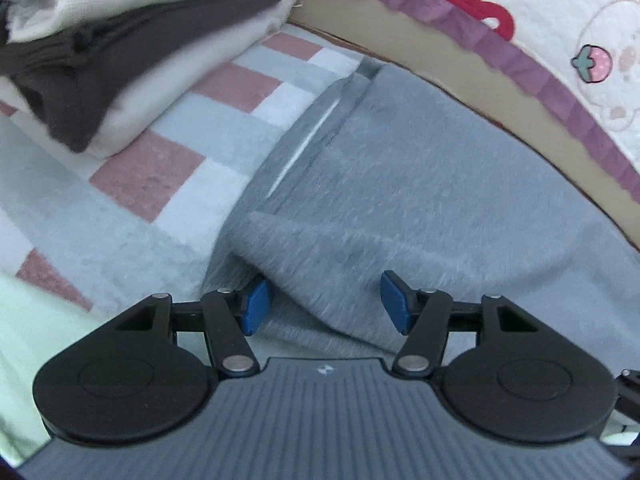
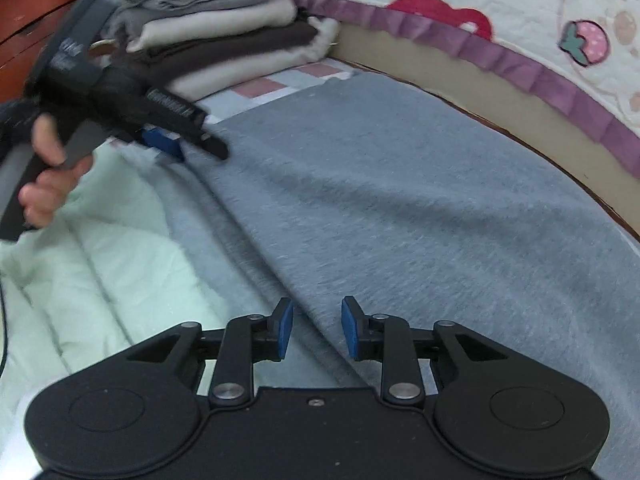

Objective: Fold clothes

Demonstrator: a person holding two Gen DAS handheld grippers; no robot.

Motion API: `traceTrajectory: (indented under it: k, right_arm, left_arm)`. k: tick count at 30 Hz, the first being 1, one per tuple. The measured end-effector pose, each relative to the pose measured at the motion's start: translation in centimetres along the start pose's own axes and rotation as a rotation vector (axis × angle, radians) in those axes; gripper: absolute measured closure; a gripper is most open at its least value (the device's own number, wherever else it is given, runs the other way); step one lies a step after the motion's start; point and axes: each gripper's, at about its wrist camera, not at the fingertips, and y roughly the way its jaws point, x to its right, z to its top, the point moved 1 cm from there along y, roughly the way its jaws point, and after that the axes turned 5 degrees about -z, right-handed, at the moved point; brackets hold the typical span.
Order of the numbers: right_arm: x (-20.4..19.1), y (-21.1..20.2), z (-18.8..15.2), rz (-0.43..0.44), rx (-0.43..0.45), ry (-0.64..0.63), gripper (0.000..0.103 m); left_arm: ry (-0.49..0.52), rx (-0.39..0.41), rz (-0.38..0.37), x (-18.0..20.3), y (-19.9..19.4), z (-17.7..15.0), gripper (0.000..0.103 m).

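Note:
A grey fleece garment [image 1: 440,208] lies spread flat beside a bed; in the right wrist view the same garment [image 2: 400,208] fills the middle. My left gripper [image 1: 326,304] stands open at its left edge, and a raised fold of the grey cloth lies between the blue pads [image 1: 256,304] without being pinched. The right wrist view shows a hand holding that left gripper [image 2: 172,144] at the garment's far left edge. My right gripper [image 2: 317,332] is open over the near edge, with a grey crease running between its pads [image 2: 285,332].
A stack of folded clothes [image 1: 100,60], white, dark brown and grey, stands at the far left [image 2: 224,32]. Under it lies a pink, white and blue checked blanket [image 1: 160,168]. A pale green blanket [image 2: 100,260] lies left. The quilted bed [image 2: 520,20] with purple trim borders the right.

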Motion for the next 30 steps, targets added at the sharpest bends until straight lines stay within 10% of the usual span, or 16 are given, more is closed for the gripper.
traceTrajectory:
  k: [4, 6, 10, 12, 18, 30]
  right_arm:
    - [0.7, 0.5, -0.6, -0.015, -0.010, 0.016, 0.068]
    - [1.3, 1.0, -0.8, -0.009, -0.011, 0.060, 0.065]
    - [1.5, 1.4, -0.8, 0.007, 0.018, 0.059, 0.062]
    - [1.6, 1.3, -0.8, 0.040, 0.042, 0.041, 0.093]
    - [3.3, -1.0, -0.8, 0.215, 0.066, 0.139, 0.094]
    - [2.4, 0.3, -1.8, 0.191, -0.018, 0.085, 0.095]
  left_arm:
    - [0.109, 0.003, 0.060, 1.4, 1.1, 0.3, 0.056]
    - [0.147, 0.028, 0.076, 1.7, 1.0, 0.4, 0.099]
    - [0.139, 0.167, 0.062, 1.4, -1.6, 1.0, 0.099]
    - [0.127, 0.222, 0.062, 1.2, -3.1, 1.1, 0.099]
    - [0.085, 0.137, 0.133, -0.7, -2.3, -1.6, 0.098]
    - [0.169, 0.169, 0.284, -0.2, -3.1, -1.7, 0.093]
